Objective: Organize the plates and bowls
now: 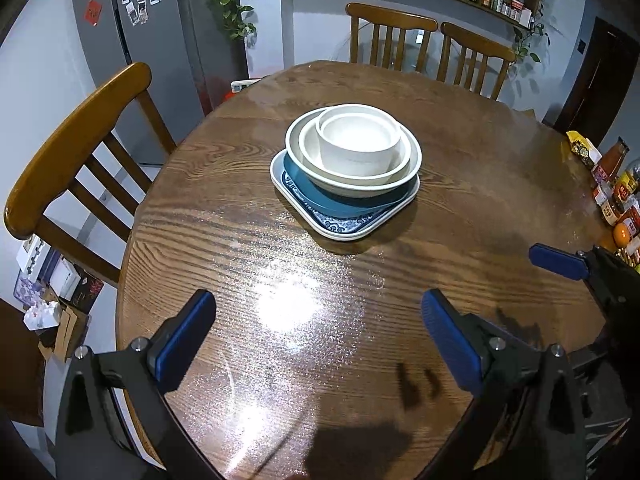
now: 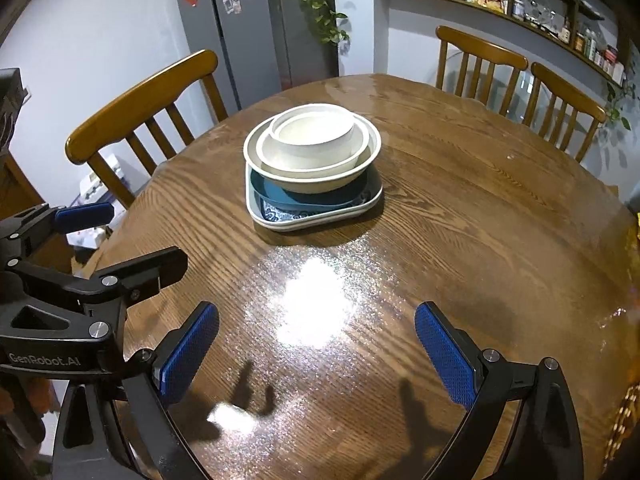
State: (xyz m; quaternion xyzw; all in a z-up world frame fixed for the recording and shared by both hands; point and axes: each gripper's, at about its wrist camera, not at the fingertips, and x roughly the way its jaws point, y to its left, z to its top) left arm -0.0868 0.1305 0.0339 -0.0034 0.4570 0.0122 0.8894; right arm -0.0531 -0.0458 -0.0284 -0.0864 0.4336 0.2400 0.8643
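Above table (image 1: 248, 264), left tool (image 1: 318, 336) spread, right tool (image 2: 316, 344) spread

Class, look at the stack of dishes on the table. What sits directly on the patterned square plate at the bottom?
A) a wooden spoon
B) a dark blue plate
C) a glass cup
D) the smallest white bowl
B: the dark blue plate lies on the patterned square plate, and the three nested white bowls rest on top of it.
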